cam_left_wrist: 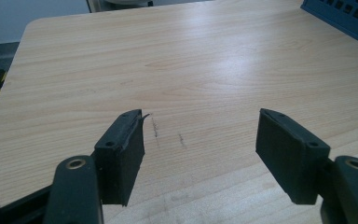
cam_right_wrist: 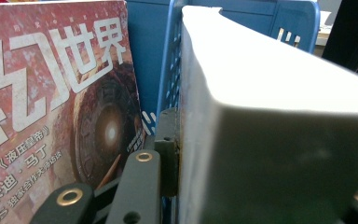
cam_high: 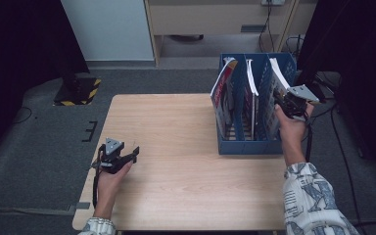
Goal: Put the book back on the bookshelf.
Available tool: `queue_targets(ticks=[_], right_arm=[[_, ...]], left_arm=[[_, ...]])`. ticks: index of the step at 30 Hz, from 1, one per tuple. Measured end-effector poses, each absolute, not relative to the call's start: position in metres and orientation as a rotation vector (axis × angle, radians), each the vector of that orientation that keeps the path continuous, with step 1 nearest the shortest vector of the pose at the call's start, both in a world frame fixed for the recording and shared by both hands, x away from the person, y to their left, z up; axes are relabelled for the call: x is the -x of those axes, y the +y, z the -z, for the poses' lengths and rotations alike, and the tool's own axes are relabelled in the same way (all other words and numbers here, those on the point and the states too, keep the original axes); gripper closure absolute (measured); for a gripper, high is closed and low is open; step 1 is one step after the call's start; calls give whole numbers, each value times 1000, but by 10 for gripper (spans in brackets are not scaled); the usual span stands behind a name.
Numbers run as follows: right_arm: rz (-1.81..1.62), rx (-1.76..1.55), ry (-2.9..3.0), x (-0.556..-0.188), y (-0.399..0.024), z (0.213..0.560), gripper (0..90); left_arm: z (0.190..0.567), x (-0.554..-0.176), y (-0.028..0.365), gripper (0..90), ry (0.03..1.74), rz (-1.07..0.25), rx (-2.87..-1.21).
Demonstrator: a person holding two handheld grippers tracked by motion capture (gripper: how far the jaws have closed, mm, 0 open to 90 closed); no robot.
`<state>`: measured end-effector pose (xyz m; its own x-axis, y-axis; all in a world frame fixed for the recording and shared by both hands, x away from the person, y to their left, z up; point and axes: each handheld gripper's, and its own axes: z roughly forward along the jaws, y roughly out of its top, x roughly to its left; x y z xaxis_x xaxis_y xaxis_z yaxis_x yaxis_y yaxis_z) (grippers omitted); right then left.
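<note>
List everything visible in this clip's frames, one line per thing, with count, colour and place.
Table: one, light wood, centre of the high view.
File rack: one, blue, three slots, on the table's right part.
Magazines: three, standing one per slot; the left one has a red cover, the middle one shows a white edge, the right one shows white pages.
Floor stand base: one, black with yellow stripes, on the grey carpet left of the table.
Cabinet: one, beige, behind the table.
Left gripper: one, black, fingers apart over bare table.
Right gripper: one, black, closed on the right magazine.
</note>
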<state>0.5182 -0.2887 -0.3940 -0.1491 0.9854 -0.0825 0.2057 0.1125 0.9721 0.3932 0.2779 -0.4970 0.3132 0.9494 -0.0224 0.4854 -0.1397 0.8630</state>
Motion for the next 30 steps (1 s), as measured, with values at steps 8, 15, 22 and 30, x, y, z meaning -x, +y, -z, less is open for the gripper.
queue_targets(ticks=[8, 15, 22, 30], right_arm=[[-1164, -1241, 1508, -516, -286, 395, 705], [-1184, -1248, 1510, -515, -287, 394, 625], [-1221, -1298, 1502, -515, -290, 395, 417], [-1233, -1296, 1519, -511, -289, 391, 329]], left_arm=[[497, -393, 279, 322, 1293, -712, -1759], [497, -393, 279, 319, 1294, -712, -1760], [497, -393, 279, 315, 1295, -711, -1761], [498, -394, 278, 283, 1302, -707, -1768]])
